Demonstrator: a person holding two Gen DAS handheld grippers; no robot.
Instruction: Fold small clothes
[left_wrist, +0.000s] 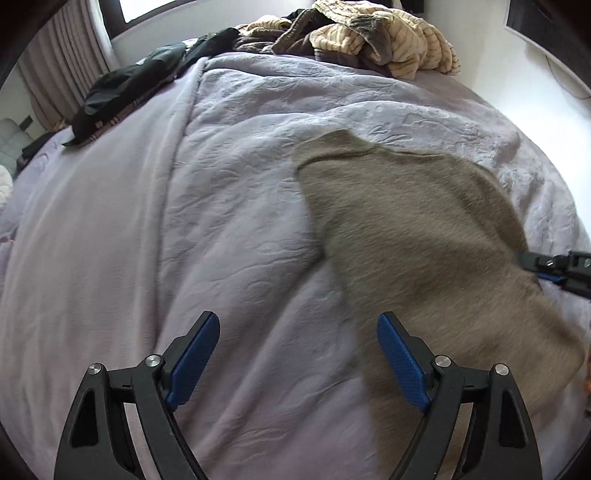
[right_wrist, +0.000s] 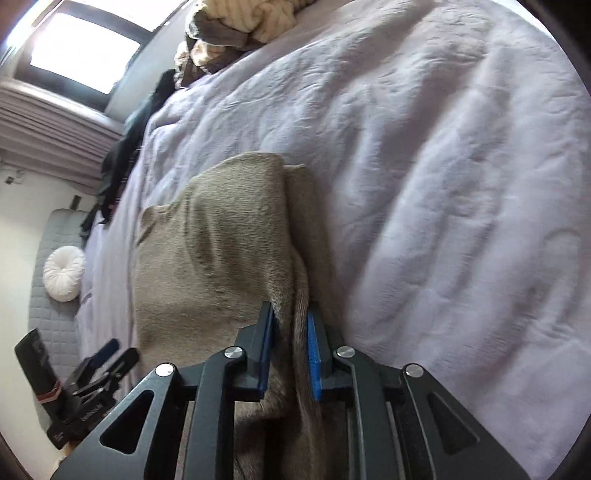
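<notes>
A grey-brown fuzzy garment (left_wrist: 424, 229) lies spread on the lilac bedspread (left_wrist: 221, 184), on the right of the left wrist view. My left gripper (left_wrist: 298, 321) hovers open over the bed by the garment's left edge, with only its right blue pad over the cloth and nothing held. My right gripper (right_wrist: 290, 312) is shut on a bunched edge of the garment (right_wrist: 221, 240), and cloth fills the narrow gap between its blue pads. The gripped edge is pulled up from the bed. The right gripper (left_wrist: 532, 264) also shows at the garment's right edge, and the left gripper (right_wrist: 122, 350) at lower left.
A heap of cream striped and brown clothes (left_wrist: 369, 40) sits at the far end of the bed. Dark clothes (left_wrist: 129, 85) lie along the far left edge. Beyond the bed are a grey mat with a white round cushion (right_wrist: 62, 273), curtains and a window.
</notes>
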